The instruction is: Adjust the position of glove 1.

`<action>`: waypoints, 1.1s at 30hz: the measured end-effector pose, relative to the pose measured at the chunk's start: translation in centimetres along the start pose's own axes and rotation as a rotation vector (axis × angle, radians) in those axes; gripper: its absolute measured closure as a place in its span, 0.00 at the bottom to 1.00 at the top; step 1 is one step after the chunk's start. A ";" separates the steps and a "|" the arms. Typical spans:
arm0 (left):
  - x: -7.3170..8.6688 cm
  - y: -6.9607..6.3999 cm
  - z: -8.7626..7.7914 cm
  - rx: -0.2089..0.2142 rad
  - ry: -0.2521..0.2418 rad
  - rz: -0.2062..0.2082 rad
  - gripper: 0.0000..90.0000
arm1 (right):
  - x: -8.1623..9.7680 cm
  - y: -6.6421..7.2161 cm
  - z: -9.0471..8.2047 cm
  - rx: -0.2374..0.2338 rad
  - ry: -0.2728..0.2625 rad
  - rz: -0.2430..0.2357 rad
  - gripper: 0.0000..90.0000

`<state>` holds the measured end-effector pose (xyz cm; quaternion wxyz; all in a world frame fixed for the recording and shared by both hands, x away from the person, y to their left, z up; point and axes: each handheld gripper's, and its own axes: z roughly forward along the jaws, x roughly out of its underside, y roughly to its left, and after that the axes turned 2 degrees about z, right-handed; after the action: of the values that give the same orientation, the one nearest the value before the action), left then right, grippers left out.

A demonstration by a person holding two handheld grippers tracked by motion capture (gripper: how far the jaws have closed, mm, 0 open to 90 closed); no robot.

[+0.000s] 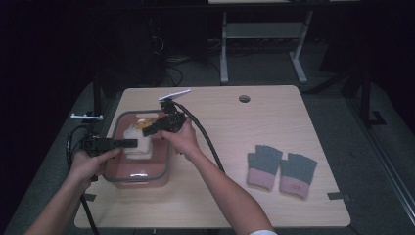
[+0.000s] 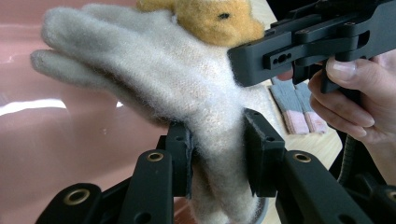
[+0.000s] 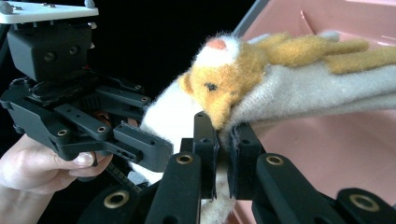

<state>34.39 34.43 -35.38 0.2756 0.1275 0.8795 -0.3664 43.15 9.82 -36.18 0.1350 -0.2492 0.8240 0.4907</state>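
Both claws are working over a pink tub (image 1: 113, 180) at the table's left edge, the left claw (image 1: 133, 143) and right claw (image 1: 147, 131) each clamping a pale fuzzy glove (image 1: 138, 147); a grey-and-pink pair (image 1: 281, 170) is lying well apart to the right. Left gripper view: jaws are pinching the glove (image 2: 187, 93) at its cuff. Right gripper view: jaws are gripping the cuff edge (image 3: 280, 100) beside an orange animal patch (image 3: 219, 88); the glove is hanging above the tub, seemingly not yet laid inside.

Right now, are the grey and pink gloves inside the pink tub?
No, the grey and pink gloves lie on the bare table, well to the side of the pink tub.
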 end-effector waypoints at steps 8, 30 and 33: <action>0.4 0.6 0.9 -0.022 0.032 -0.007 0.74 | 0.4 -1.1 0.9 0.015 0.020 0.024 0.93; 1.7 1.6 3.0 -0.106 0.109 -0.022 0.74 | 1.2 -2.2 2.7 0.135 0.122 0.008 0.91; 1.7 1.6 3.2 -0.125 0.113 -0.028 0.74 | 1.2 -2.1 2.6 0.153 0.128 -0.001 0.91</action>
<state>34.88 33.30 -39.13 0.2277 0.1181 0.9165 -0.3069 43.23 10.92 -39.59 0.1010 -0.2696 0.8659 0.4092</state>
